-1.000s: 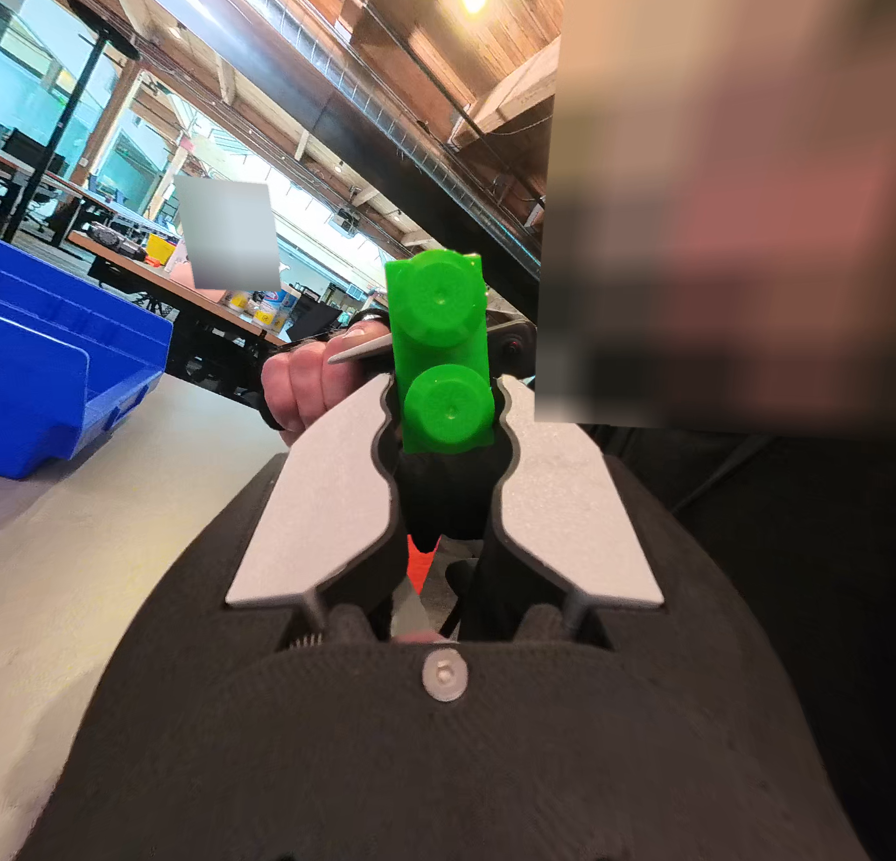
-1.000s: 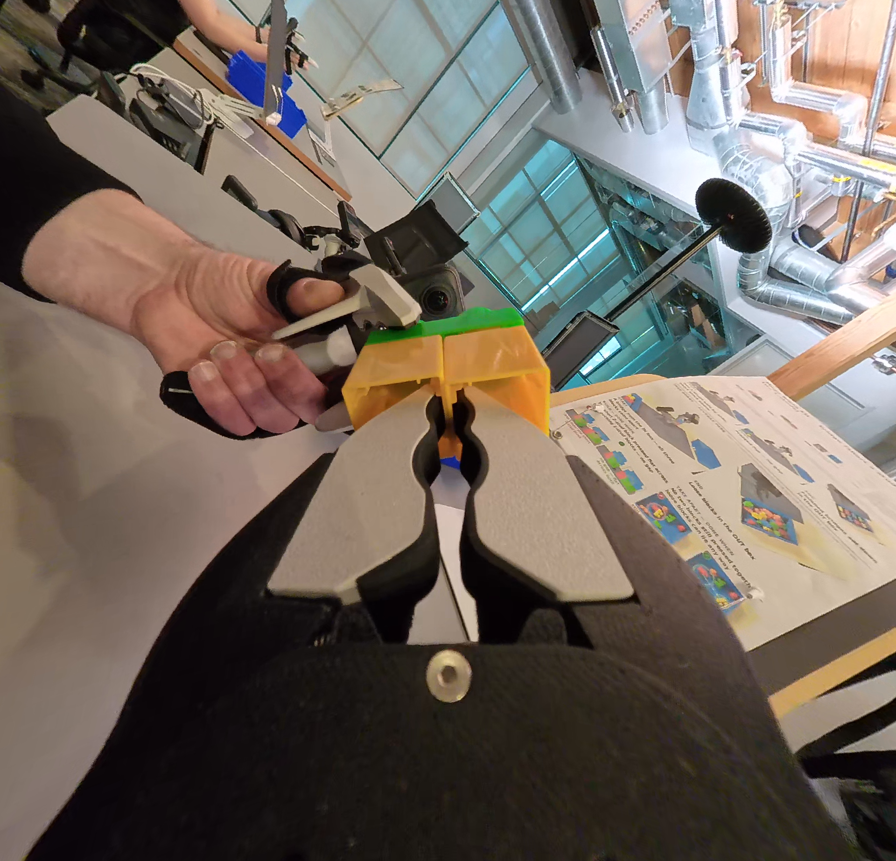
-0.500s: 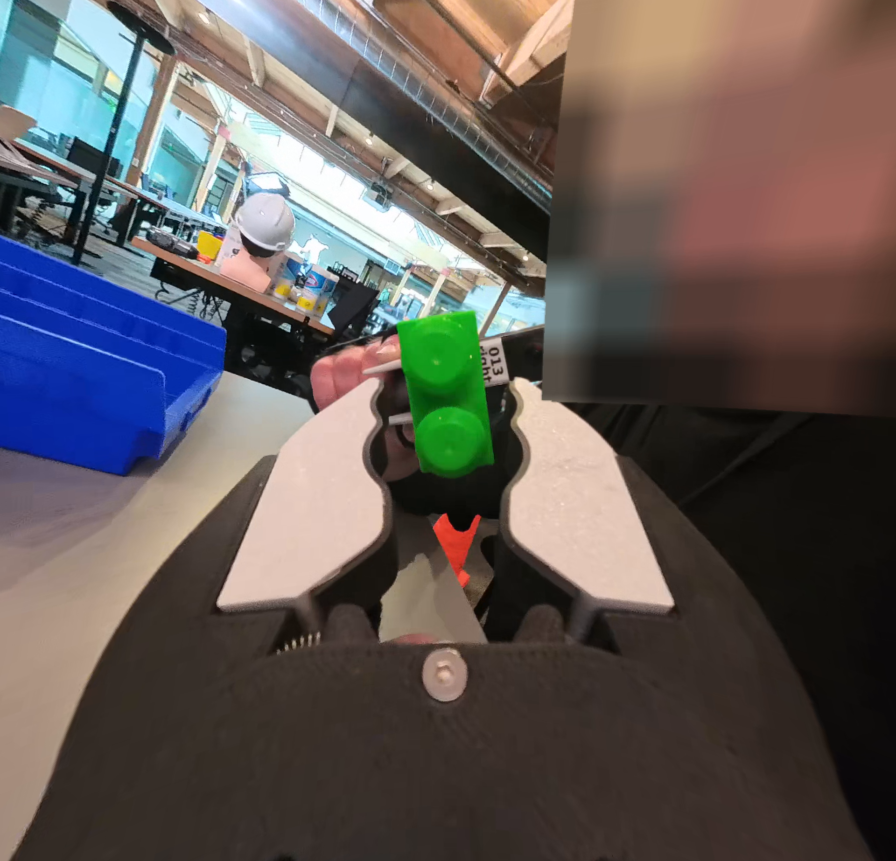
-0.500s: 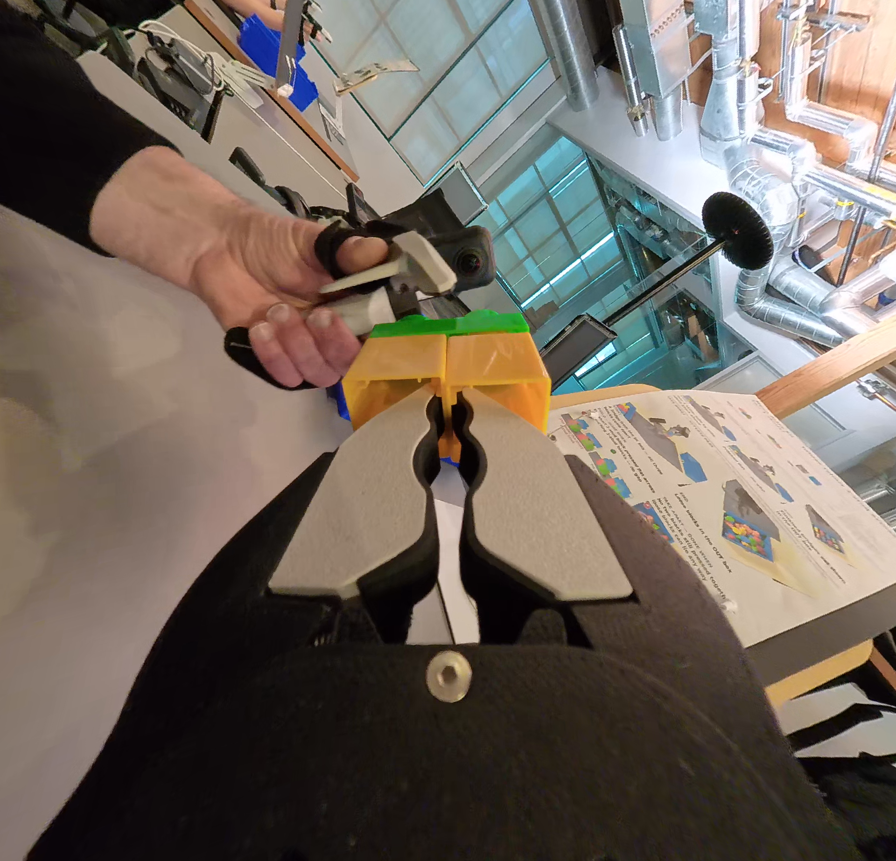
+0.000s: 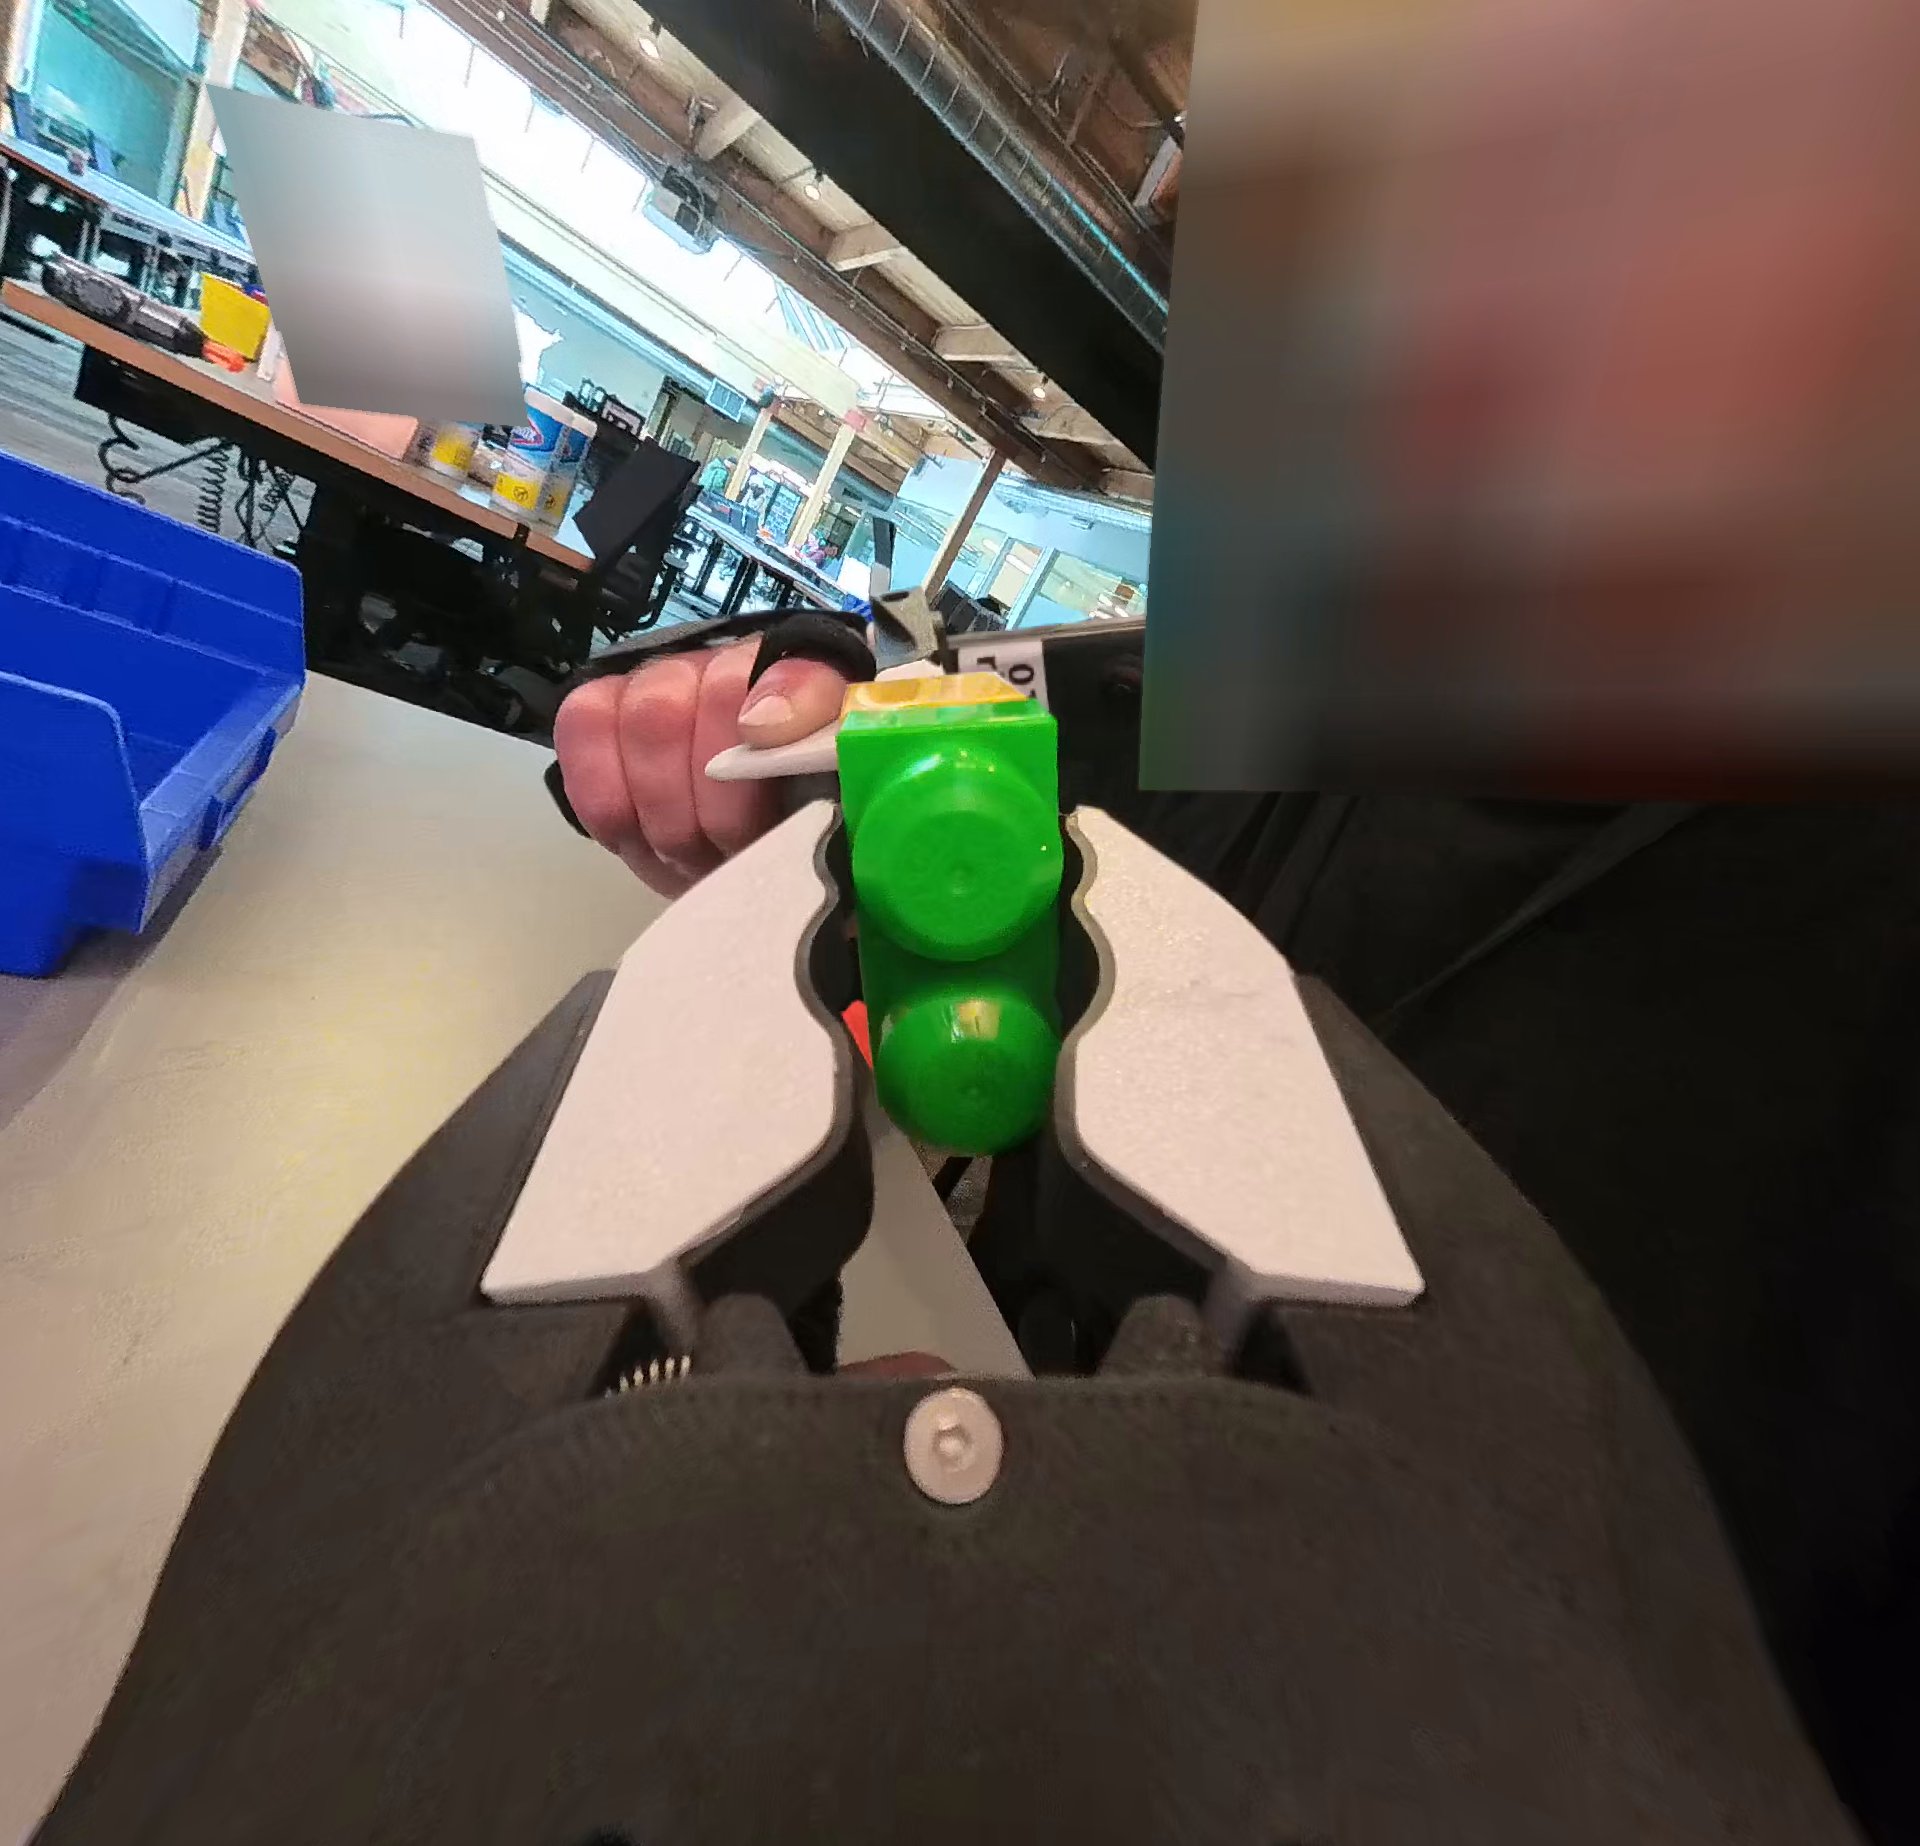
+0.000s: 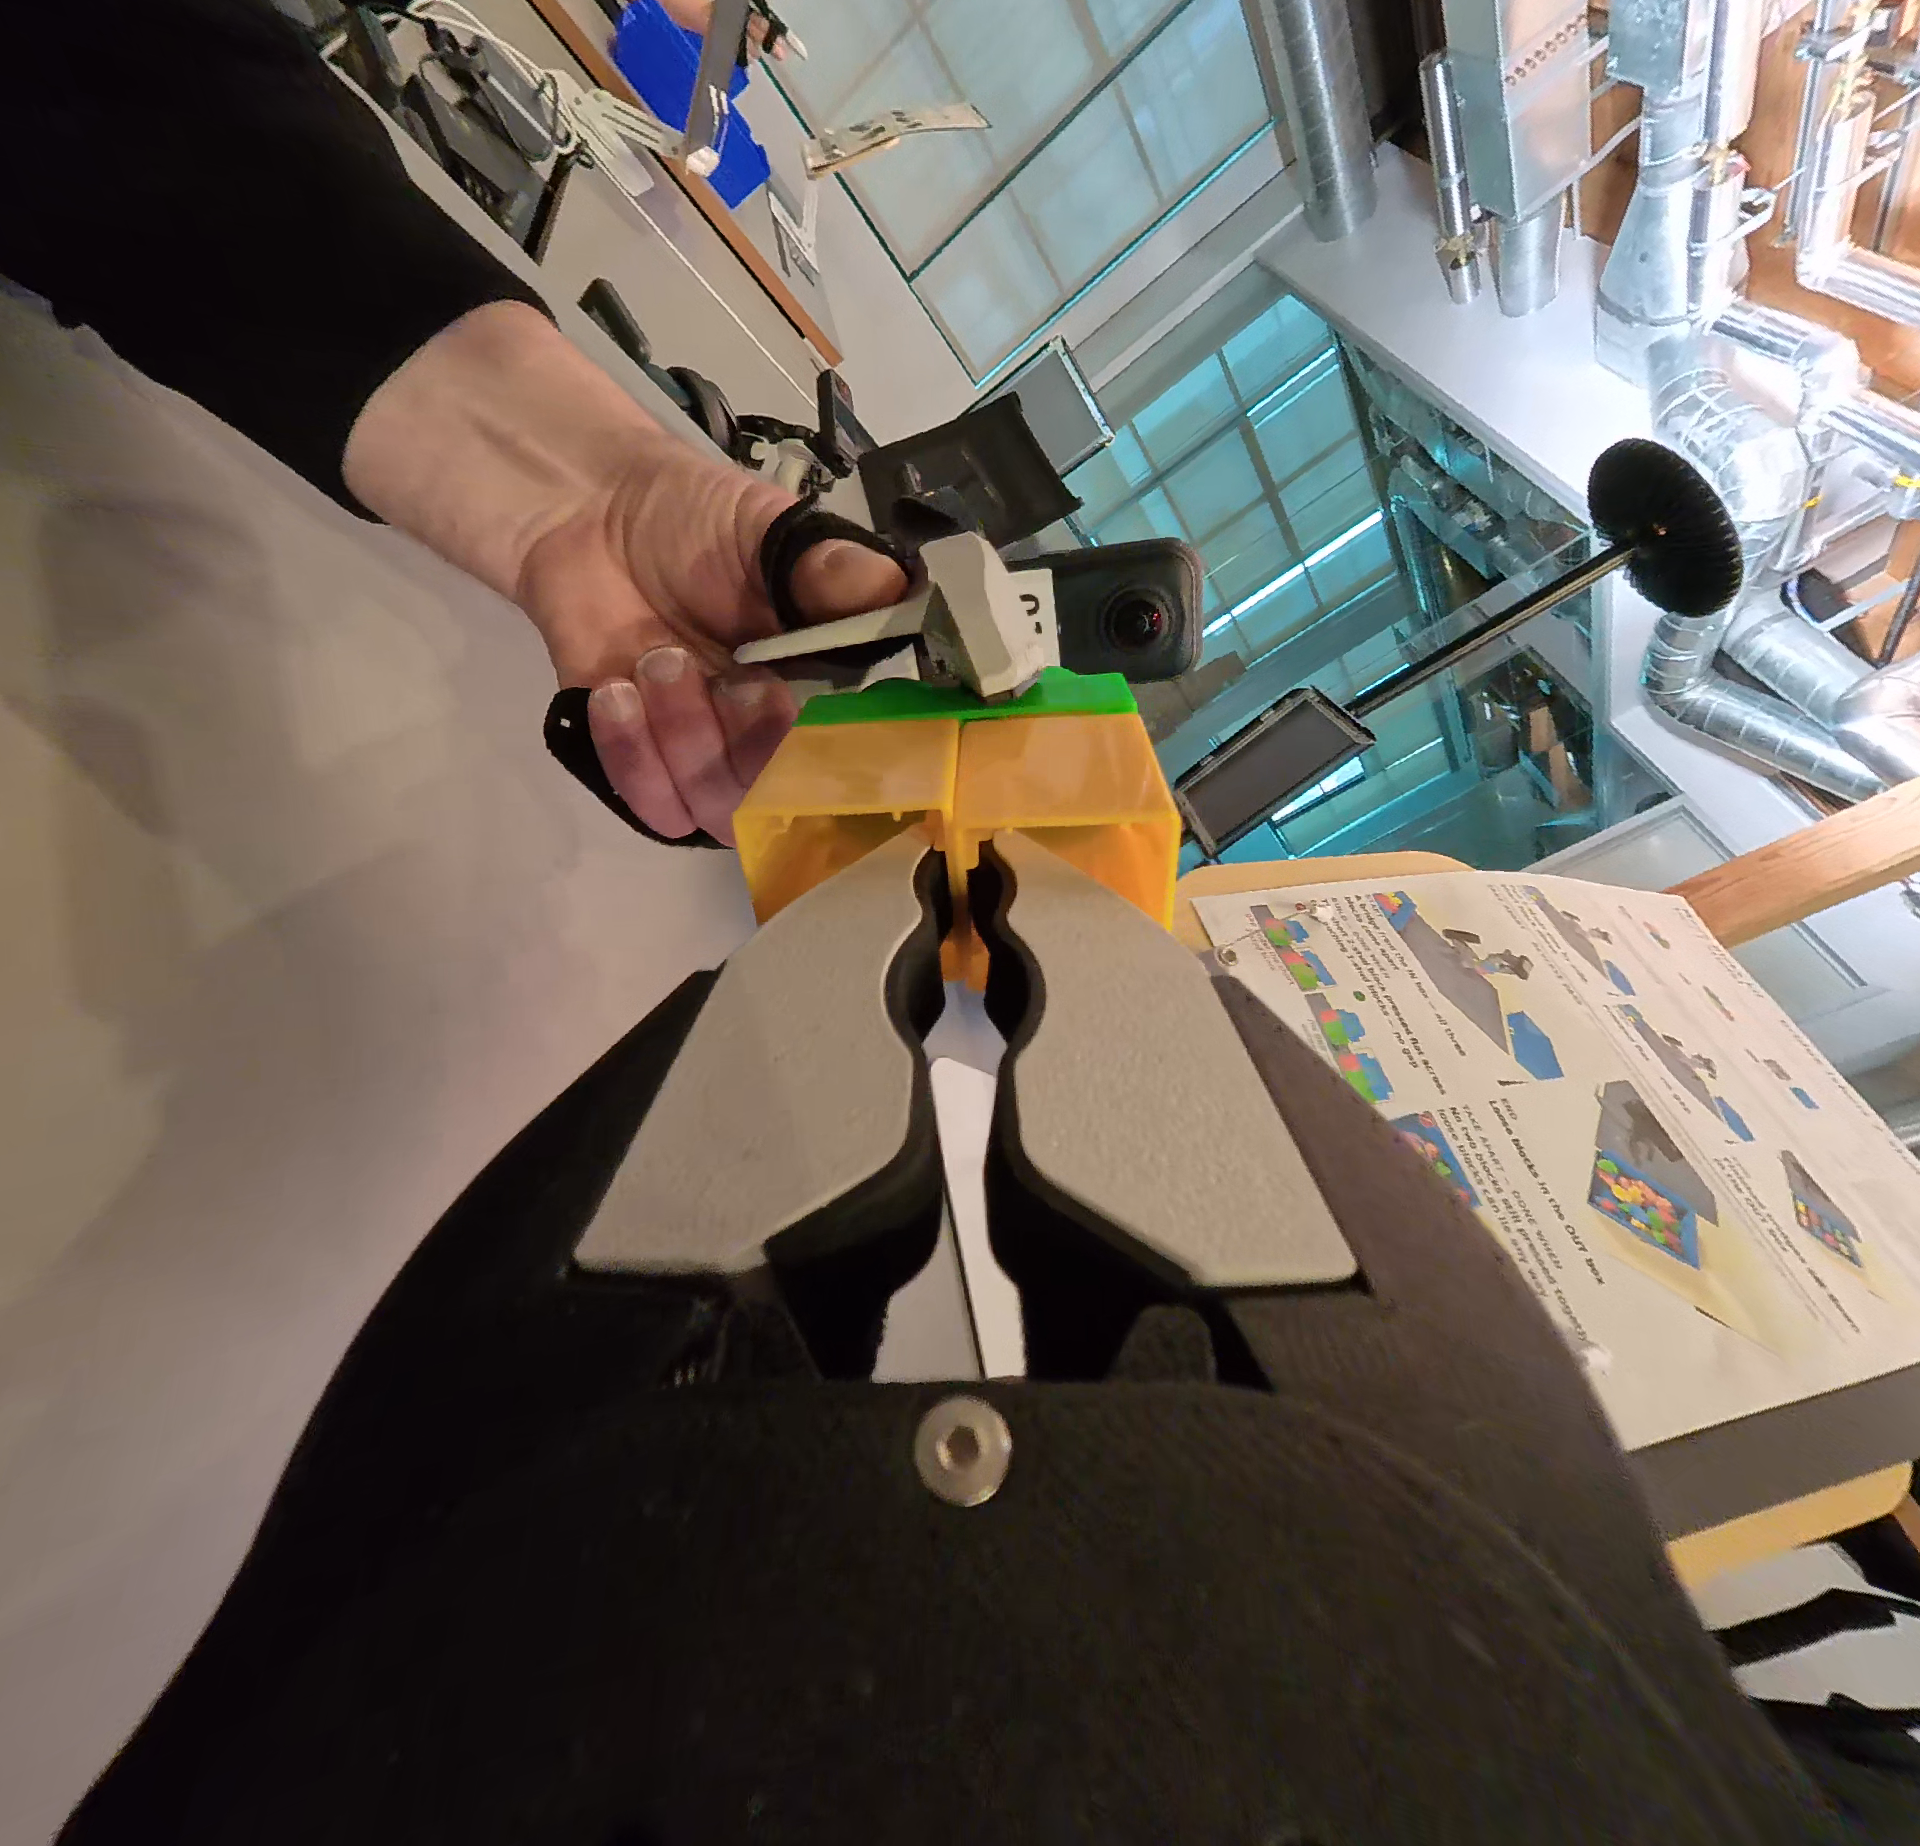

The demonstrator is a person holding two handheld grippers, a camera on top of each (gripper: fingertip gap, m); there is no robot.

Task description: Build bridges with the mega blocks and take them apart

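Note:
A green two-stud block (image 5: 951, 923) sits between the fingers of my left gripper (image 5: 951, 830), studs facing the camera, and both pads press on its sides. It is stuck onto an orange block (image 6: 1049, 788), whose edge shows behind it in the left wrist view (image 5: 940, 690). My right gripper (image 6: 964, 861) is shut on the middle wall of the orange block's hollow underside. In the right wrist view the green block (image 6: 883, 700) lies on the far face of the orange one, with a left gripper finger (image 6: 977, 633) on it. Both blocks are held above the table.
A blue bin (image 5: 125, 736) stands at the left on the pale table (image 5: 312, 1017). A printed instruction sheet (image 6: 1558, 1069) lies at the right on a wooden board. The person's hand (image 6: 623, 591) holds the left gripper. Another blue bin (image 6: 686, 92) is far off. Both grippers' tips are close together, under 4 cm apart.
Half a second ago the left jaws stood wider, clear of the green block; now they have closed on it again, farther along it. The right gripper has kept its pinch on the orange block.

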